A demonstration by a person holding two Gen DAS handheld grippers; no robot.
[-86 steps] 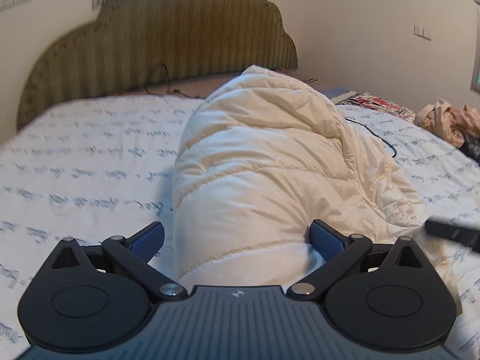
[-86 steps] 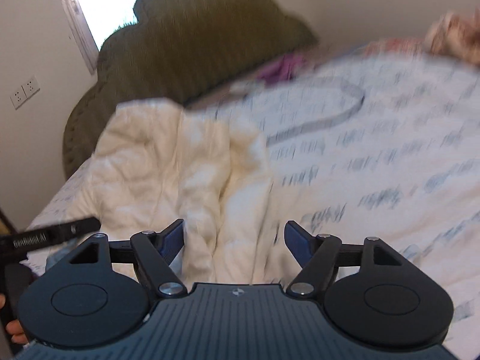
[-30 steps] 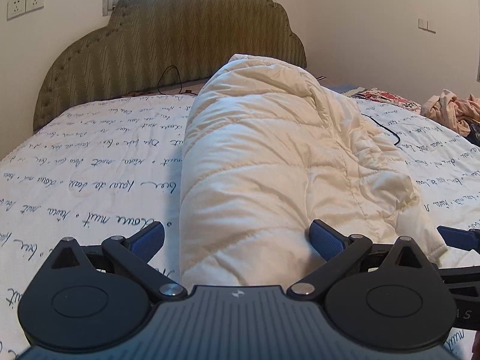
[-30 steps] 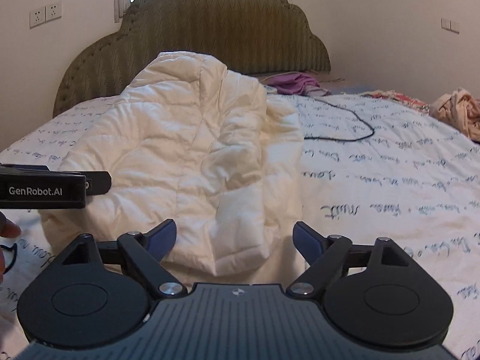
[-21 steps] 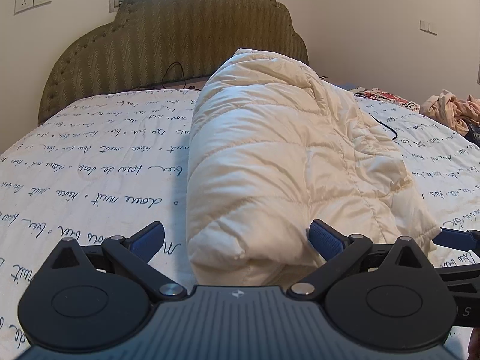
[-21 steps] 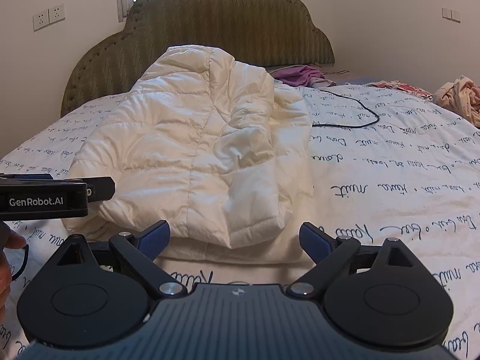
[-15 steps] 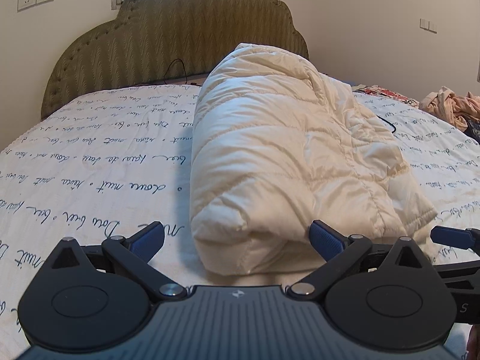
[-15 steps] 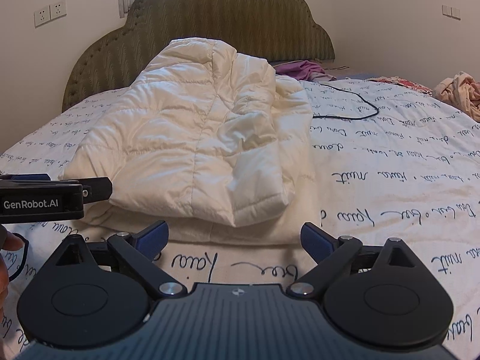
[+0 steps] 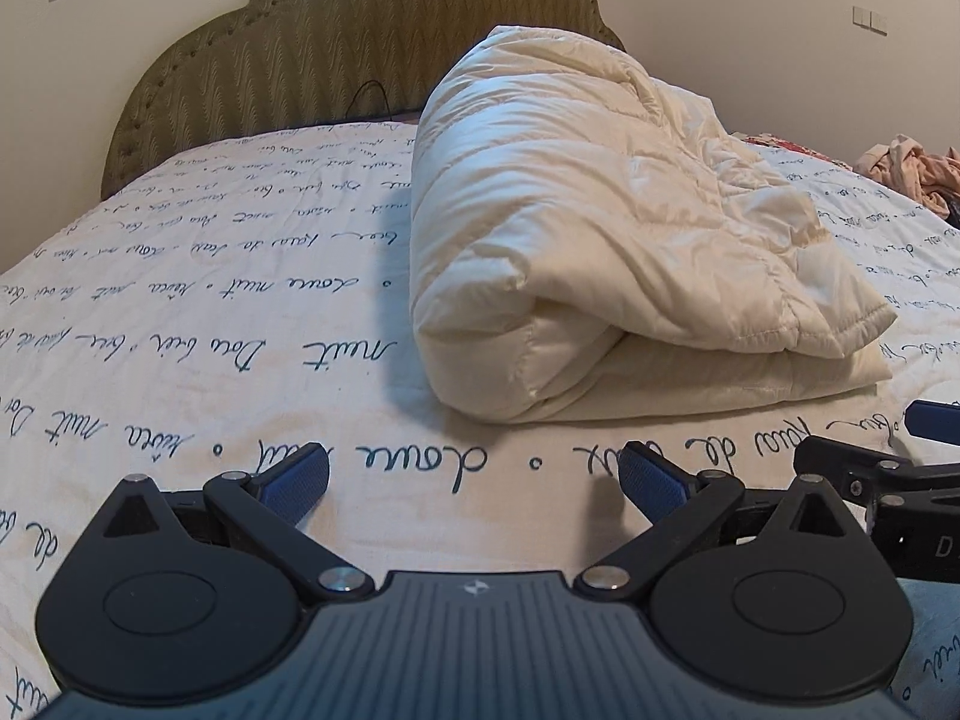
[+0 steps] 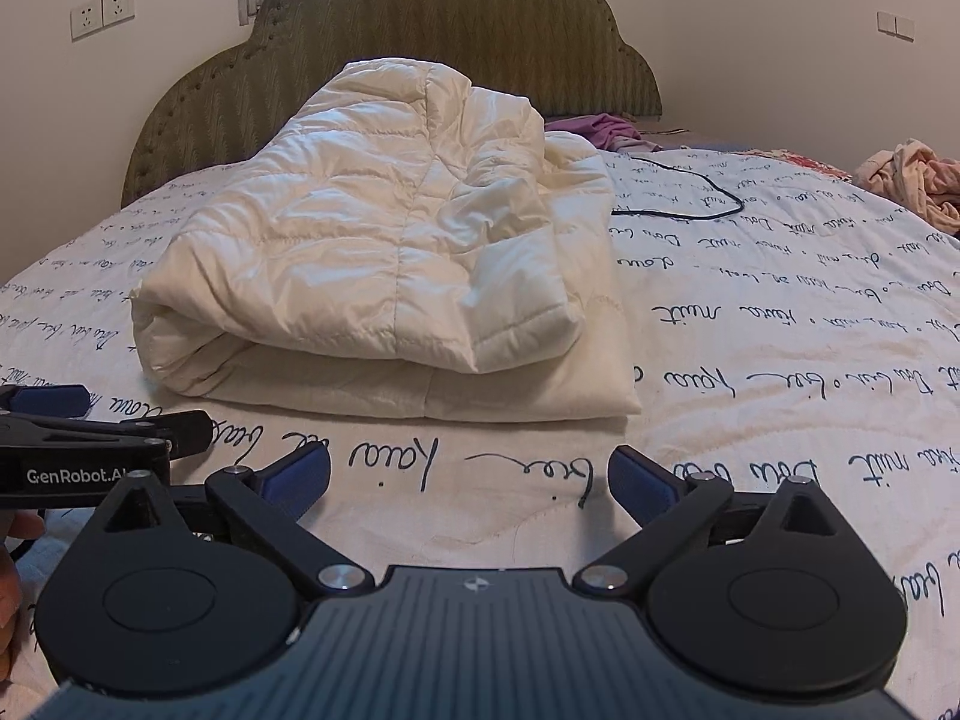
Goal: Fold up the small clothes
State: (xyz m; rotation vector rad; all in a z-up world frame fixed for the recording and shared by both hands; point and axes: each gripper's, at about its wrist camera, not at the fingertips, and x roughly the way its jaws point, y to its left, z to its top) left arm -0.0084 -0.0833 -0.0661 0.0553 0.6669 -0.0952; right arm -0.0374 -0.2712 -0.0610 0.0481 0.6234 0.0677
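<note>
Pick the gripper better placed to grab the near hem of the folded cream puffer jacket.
Probably right: the right gripper faces the cream puffer jacket hem squarely, open. The left gripper, also open, sits off its rolled left corner.
</note>
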